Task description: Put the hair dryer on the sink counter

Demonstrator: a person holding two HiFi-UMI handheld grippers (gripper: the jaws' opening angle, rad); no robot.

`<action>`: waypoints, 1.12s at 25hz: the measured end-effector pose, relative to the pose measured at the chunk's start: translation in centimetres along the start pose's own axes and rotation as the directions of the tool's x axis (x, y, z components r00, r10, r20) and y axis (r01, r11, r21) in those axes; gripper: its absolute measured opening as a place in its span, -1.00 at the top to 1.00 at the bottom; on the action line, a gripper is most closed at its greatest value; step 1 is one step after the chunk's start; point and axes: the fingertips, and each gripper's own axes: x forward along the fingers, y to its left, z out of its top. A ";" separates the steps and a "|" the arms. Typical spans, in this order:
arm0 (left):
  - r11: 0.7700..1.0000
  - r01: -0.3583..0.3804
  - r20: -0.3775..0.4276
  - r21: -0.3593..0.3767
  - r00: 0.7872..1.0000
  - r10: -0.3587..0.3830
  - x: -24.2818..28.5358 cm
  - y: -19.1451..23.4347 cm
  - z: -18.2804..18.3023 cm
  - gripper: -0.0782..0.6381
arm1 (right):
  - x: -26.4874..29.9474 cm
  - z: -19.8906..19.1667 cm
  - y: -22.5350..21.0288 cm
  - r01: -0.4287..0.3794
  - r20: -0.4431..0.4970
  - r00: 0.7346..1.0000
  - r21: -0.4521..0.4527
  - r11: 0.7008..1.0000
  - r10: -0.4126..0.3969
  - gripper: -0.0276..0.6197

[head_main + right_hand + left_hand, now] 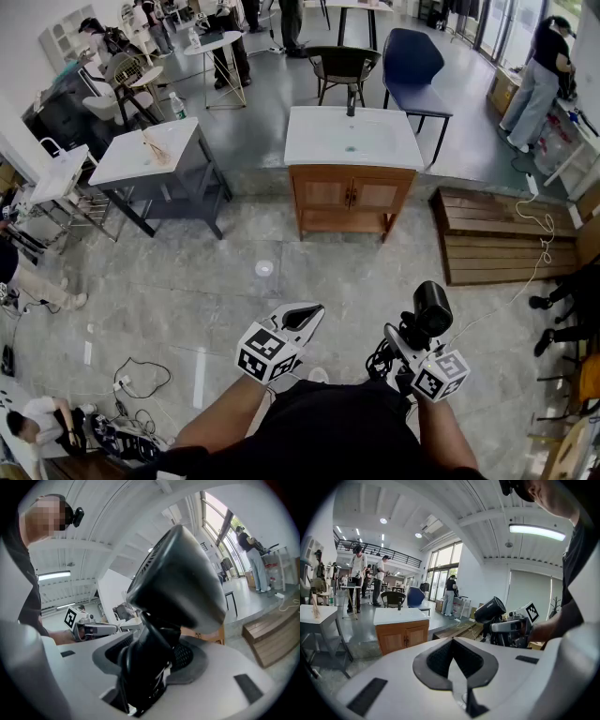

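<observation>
Grip on the black plastic hair dryer (178, 588) was taken at its handle by the right gripper (150, 667), whose jaws were pinched around it, with the barrel standing above them. The dryer was judged rigid, smooth and top-heavy, so best held low on the handle. The left gripper (454, 667), just beside the right, was pressed together on nothing. The white-topped wooden sink counter (394, 150) stood well ahead of both grippers. The handle's lower end and the cord were largely hidden between the jaws.
</observation>
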 end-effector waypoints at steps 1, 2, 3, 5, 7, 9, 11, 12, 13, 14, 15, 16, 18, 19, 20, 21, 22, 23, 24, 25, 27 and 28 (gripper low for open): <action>1.000 0.000 0.001 0.002 1.000 0.000 -0.1 0.0 0.1 0.78 | 0.0 0.0 0.1 0.000 0.001 1.000 0.002 1.000 0.000 0.27; 1.000 0.000 0.003 0.004 1.000 0.000 -0.3 0.0 0.2 0.78 | 0.0 0.0 0.2 0.001 0.002 1.000 0.004 1.000 -0.001 0.27; 1.000 0.000 0.004 0.006 1.000 0.000 -0.3 0.0 0.3 0.78 | 0.0 0.0 0.2 0.002 0.003 1.000 0.006 1.000 -0.002 0.27; 1.000 0.000 0.008 0.010 1.000 0.000 -0.4 0.0 0.4 0.78 | 0.0 0.0 0.2 0.005 0.006 1.000 0.009 1.000 -0.005 0.27; 1.000 -0.002 0.009 0.014 1.000 0.002 -0.3 0.0 0.3 0.78 | -0.1 -0.2 0.1 0.002 0.012 1.000 0.006 1.000 -0.002 0.27; 1.000 -0.006 0.005 0.010 1.000 0.006 -0.2 0.2 0.1 0.78 | 0.0 -0.3 0.0 -0.007 0.018 1.000 -0.002 1.000 0.007 0.27; 1.000 -0.009 0.001 0.004 1.000 0.009 -0.3 0.4 -0.1 0.78 | 0.1 -0.1 0.1 -0.013 0.022 1.000 -0.007 1.000 0.013 0.27; 1.000 -0.009 -0.001 0.003 1.000 0.009 -0.4 0.5 -0.1 0.78 | 0.2 -0.1 0.2 -0.013 0.023 1.000 -0.010 1.000 0.013 0.27; 1.000 -0.007 -0.002 0.002 1.000 0.007 -0.4 0.5 -0.1 0.78 | 0.2 0.1 0.4 -0.010 0.023 1.000 -0.010 1.000 0.010 0.27; 1.000 -0.004 -0.002 0.001 1.000 0.004 -0.5 0.4 -0.1 0.78 | 0.2 0.2 0.5 -0.006 0.024 1.000 -0.007 1.000 0.006 0.27; 1.000 -0.001 -0.002 0.001 1.000 0.001 -0.5 0.3 -0.2 0.78 | 0.2 0.2 0.5 -0.006 0.027 1.000 0.000 1.000 0.006 0.27; 1.000 0.001 -0.002 0.001 1.000 -0.001 -0.5 0.3 -0.2 0.78 | 0.2 0.2 0.5 -0.010 0.031 0.999 0.009 1.000 0.010 0.27; 1.000 0.003 -0.001 0.000 1.000 -0.003 -0.5 0.3 -0.3 0.78 | 0.2 0.0 0.5 -0.023 0.039 0.999 0.034 0.999 0.022 0.27; 1.000 0.005 0.000 -0.001 1.000 -0.005 -0.5 0.3 -0.4 0.78 | 0.2 0.0 0.5 -0.028 0.040 0.999 0.045 0.999 0.026 0.27; 1.000 0.006 0.000 -0.002 1.000 -0.006 -0.5 0.3 -0.4 0.78 | 0.2 -0.1 0.6 -0.028 0.038 0.999 0.054 0.998 0.026 0.27; 1.000 0.008 0.001 -0.004 1.000 -0.008 -0.5 0.4 -0.4 0.78 | 0.3 -0.1 0.7 -0.026 0.034 0.999 0.061 0.998 0.024 0.27; 1.000 0.009 0.000 -0.007 1.000 -0.009 -0.6 0.4 -0.5 0.78 | 0.3 -0.2 0.7 -0.023 0.028 0.999 0.066 0.998 0.021 0.27; 1.000 0.011 -0.001 -0.011 1.000 -0.011 -0.6 0.5 -0.7 0.78 | 0.4 -0.3 0.6 -0.019 0.023 1.000 0.071 0.997 0.018 0.27; 1.000 0.012 -0.003 -0.016 1.000 -0.012 -0.6 0.5 -0.9 0.78 | 0.4 -0.5 0.4 -0.017 0.019 1.000 0.075 0.997 0.016 0.27; 1.000 0.013 -0.007 -0.021 1.000 -0.013 -0.6 0.6 -1.2 0.78 | 0.5 -0.7 0.1 -0.016 0.016 1.000 0.079 0.997 0.014 0.27; 0.999 0.014 -0.015 -0.034 1.000 -0.014 -0.6 0.8 -1.9 0.78 | 0.5 -0.6 -0.3 -0.008 0.014 1.000 0.090 0.996 0.006 0.27; 0.999 0.015 -0.020 -0.042 1.000 -0.015 -0.6 0.8 -2.2 0.78 | 0.5 -0.5 -0.4 -0.001 0.013 1.000 0.096 0.995 0.000 0.27</action>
